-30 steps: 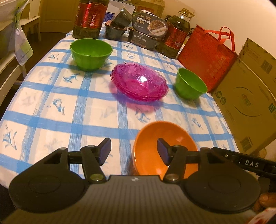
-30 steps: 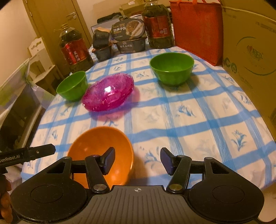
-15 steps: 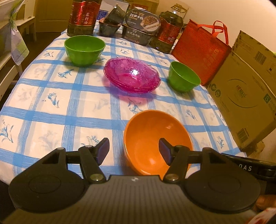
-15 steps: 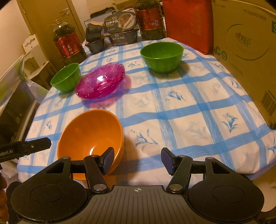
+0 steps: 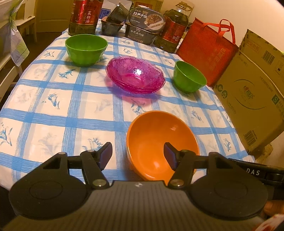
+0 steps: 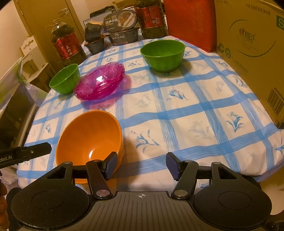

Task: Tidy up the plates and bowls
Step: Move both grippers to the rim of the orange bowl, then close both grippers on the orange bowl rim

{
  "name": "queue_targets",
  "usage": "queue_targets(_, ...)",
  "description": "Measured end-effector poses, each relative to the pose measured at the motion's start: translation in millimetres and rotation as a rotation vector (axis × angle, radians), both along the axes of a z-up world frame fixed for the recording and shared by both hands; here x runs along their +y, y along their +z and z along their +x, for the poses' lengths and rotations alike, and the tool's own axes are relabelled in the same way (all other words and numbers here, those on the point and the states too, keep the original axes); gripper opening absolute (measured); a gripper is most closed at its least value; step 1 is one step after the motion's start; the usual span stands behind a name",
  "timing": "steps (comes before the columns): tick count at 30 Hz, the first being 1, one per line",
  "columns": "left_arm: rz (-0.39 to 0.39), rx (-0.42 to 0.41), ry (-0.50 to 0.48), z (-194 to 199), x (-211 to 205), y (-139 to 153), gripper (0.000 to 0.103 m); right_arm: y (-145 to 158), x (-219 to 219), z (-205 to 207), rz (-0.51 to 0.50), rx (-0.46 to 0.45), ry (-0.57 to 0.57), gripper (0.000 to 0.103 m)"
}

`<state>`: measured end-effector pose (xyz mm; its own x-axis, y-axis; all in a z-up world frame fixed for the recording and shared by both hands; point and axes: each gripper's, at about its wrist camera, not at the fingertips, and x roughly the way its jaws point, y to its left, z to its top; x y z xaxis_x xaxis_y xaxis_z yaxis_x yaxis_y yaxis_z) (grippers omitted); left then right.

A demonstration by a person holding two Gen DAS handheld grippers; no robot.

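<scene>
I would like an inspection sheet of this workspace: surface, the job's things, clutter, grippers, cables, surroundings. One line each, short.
Surface: table with blue-checked tablecloth, floral print.
Job's things: orange bowl at the near edge; stack of pink glass plates mid-table; large green bowl and small green bowl either side of it. All upright, apart from each other.
Clutter: two oil bottles, boxed instant meals, a dark packet on a tub, all at the far edge.
Grippers: left gripper open, one finger over the orange bowl, no contact visible; right gripper open, beside that bowl, holding nothing.
Cables: nothing seen.
Surroundings: red tote bag, cardboard box, door, white furniture.
</scene>
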<state>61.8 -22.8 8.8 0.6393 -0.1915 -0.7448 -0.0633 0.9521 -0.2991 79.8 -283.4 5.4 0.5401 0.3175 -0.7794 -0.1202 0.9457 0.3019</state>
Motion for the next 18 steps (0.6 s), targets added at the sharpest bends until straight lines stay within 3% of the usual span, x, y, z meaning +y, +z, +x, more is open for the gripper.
queue_targets(7,0.009,0.014,0.006,2,2,-7,0.060,-4,2,1,0.027,0.007,0.006,0.061)
queue_targets(12,0.022,0.034,-0.002,6,2,-15,0.048,-12,6,4,0.045,0.020,0.020,0.061)
queue_targets(18,0.029,0.049,-0.017,12,-1,-25,0.044,-18,12,9,0.065,0.017,0.036,0.060)
